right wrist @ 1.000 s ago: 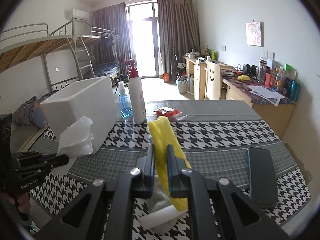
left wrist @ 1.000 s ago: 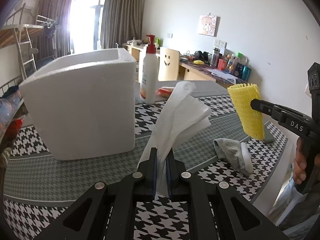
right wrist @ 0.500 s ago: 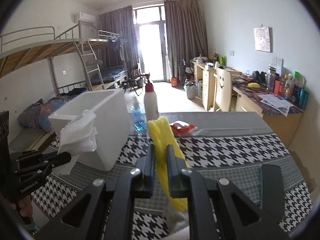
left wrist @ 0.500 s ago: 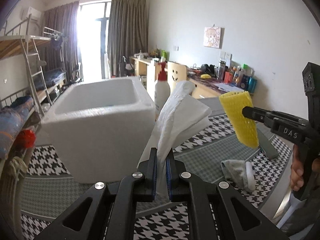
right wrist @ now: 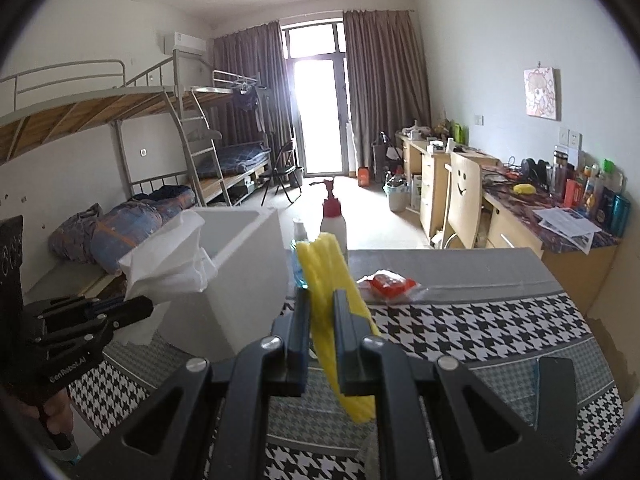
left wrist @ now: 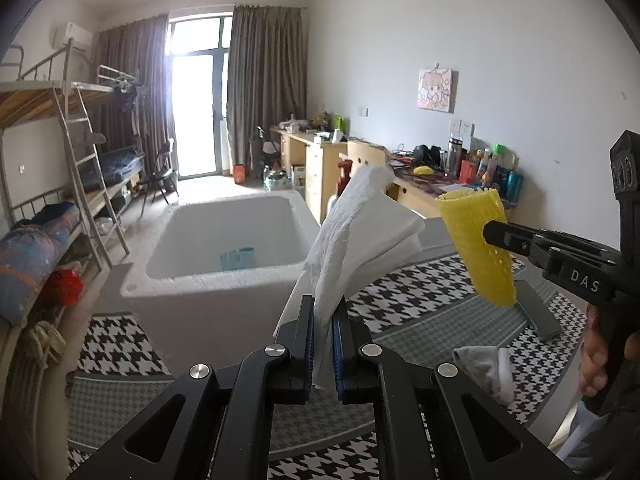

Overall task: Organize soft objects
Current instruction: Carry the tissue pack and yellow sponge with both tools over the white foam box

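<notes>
My left gripper (left wrist: 322, 312) is shut on a white tissue (left wrist: 356, 236) that stands up from its jaws, in the air in front of the white foam box (left wrist: 216, 280). My right gripper (right wrist: 322, 308) is shut on a yellow foam net sleeve (right wrist: 336, 292), held above the table to the right of the box. In the left wrist view the yellow sleeve (left wrist: 478, 248) hangs from the right gripper's fingers (left wrist: 516, 238). The right wrist view shows the tissue (right wrist: 168, 260) in the left gripper (right wrist: 144, 306). Inside the box lies a small blue and white item (left wrist: 236, 258).
A grey cloth with a white edge (left wrist: 486, 368) lies on the houndstooth tablecloth (left wrist: 420, 284) near the front edge. A dark phone (right wrist: 556, 388) lies at the right. A pump bottle (right wrist: 332, 216), a blue bottle (right wrist: 300, 252) and a red packet (right wrist: 390, 282) stand behind.
Both grippers have risen with their loads. The foam box now shows from above, with its inside in view, and the table sits lower in both views.
</notes>
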Tool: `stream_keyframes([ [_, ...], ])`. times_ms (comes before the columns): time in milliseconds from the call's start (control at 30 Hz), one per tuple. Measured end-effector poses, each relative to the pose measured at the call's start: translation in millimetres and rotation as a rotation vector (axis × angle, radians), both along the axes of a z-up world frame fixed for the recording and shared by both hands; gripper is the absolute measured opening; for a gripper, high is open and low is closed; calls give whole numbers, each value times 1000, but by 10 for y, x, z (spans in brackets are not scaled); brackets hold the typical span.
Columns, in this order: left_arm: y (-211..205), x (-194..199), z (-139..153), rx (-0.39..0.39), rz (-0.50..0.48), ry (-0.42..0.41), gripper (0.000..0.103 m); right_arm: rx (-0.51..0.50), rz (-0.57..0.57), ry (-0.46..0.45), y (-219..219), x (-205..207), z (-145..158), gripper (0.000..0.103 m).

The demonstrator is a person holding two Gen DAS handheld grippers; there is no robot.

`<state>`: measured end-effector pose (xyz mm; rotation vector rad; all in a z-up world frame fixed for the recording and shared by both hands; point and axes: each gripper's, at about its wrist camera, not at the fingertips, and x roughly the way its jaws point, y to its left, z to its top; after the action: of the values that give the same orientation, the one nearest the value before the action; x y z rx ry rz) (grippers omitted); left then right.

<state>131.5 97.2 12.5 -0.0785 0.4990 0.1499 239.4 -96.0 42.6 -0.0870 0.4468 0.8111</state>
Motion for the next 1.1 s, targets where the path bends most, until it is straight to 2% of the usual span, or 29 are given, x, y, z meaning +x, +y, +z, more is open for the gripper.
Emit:
stream_keyframes([
  [533,122,55,215,37,56,-55,8,26,59,-33,195,27,216,14],
  [1100,359,200,417,34,130,-80,8,40,139,-60,445,30,381,14],
])
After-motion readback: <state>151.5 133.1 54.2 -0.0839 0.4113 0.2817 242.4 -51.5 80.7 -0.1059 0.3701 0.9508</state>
